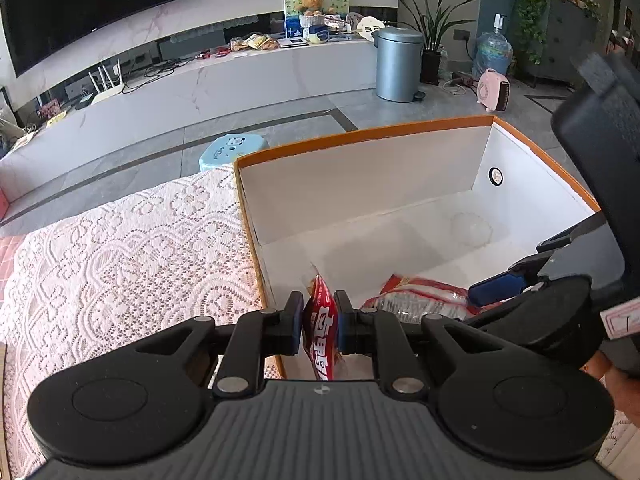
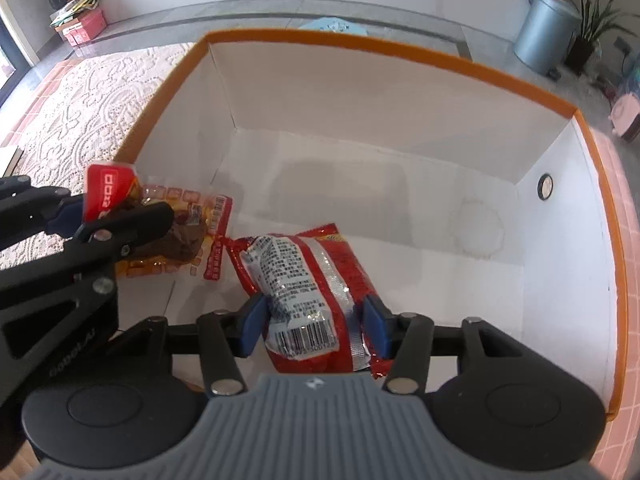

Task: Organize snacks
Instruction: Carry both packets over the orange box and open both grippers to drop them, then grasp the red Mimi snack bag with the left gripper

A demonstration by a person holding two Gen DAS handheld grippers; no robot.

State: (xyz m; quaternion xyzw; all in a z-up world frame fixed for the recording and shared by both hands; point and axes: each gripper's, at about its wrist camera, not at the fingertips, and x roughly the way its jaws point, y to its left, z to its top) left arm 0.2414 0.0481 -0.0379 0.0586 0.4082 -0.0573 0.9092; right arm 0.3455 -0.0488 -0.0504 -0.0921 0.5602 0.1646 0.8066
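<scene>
From your left wrist camera, your left gripper (image 1: 318, 324) has its jaws pressed narrow on a thin red snack packet (image 1: 320, 334), which stands on edge between the pads and sticks out ahead of them over the near wall of the orange-rimmed box (image 1: 360, 136). Beyond the jaws the white box floor is mostly bare. Just to the right of the jaws lies a red-and-silver snack bag (image 1: 416, 300), with your right gripper's blue pad (image 1: 496, 286) touching it. Left of the jaws, outside the box, is only the lace tablecloth (image 1: 120, 248).

From your right wrist camera, your right gripper (image 2: 316, 330) has its jaws closed against both sides of the snack bag (image 2: 304, 288), barcode end toward you; the bag reaches forward from the jaws onto the box floor (image 2: 400, 208), so it looks lowered inside, though whether it fully rests there you cannot tell. To the left of the jaws your left gripper (image 2: 80, 216) holds its packet (image 2: 108, 192) just inside the box's left wall, above a flat packet with dark contents (image 2: 188, 232).

Judging by this, you are at the placing stage: both snacks are over or in the box but neither is released. What is left is letting go of each; no further snacks show on the cloth in these views.
</scene>
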